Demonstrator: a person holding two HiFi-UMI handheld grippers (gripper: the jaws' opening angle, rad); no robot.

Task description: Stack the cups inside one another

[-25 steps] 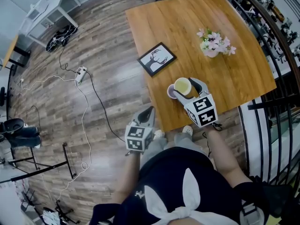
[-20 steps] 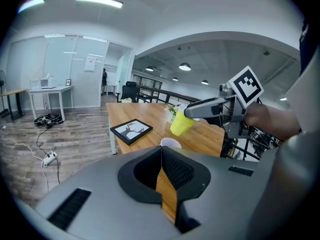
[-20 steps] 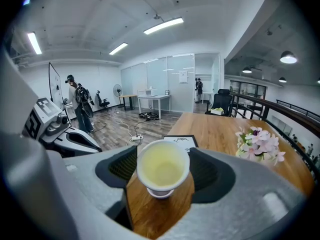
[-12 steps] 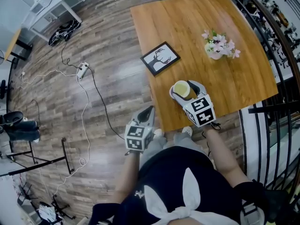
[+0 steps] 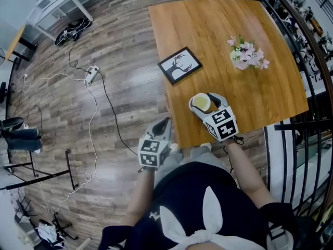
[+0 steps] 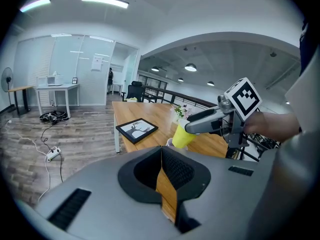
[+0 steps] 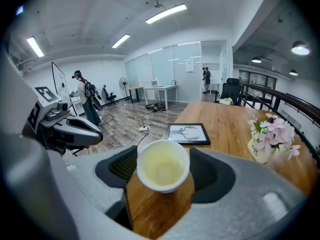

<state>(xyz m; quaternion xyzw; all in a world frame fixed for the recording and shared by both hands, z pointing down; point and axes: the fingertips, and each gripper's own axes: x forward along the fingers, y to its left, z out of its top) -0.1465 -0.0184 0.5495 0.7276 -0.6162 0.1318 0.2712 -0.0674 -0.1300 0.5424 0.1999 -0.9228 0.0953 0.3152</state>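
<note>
Head view: the right gripper (image 5: 207,102) holds a round yellow cup (image 5: 201,103) over the near edge of the wood-grain bench (image 5: 223,30). The left gripper (image 5: 164,123) hangs above the plank floor (image 5: 104,46).

Left gripper view: the fingers (image 6: 177,169) are pressed together with nothing between them. The tapered cup's base meets a pale cup (image 6: 169,143) (mostly hidden).

Right gripper view: the textured fingers clamp the yellow cup below its white rim.

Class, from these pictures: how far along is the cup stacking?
Done: yellow cup picked up, gripped by the right tool. In hand: it hangs tilted, its base at the mouth of the pale cup. Left: seat it fully and let go. The left tool is shut, empty.
</note>
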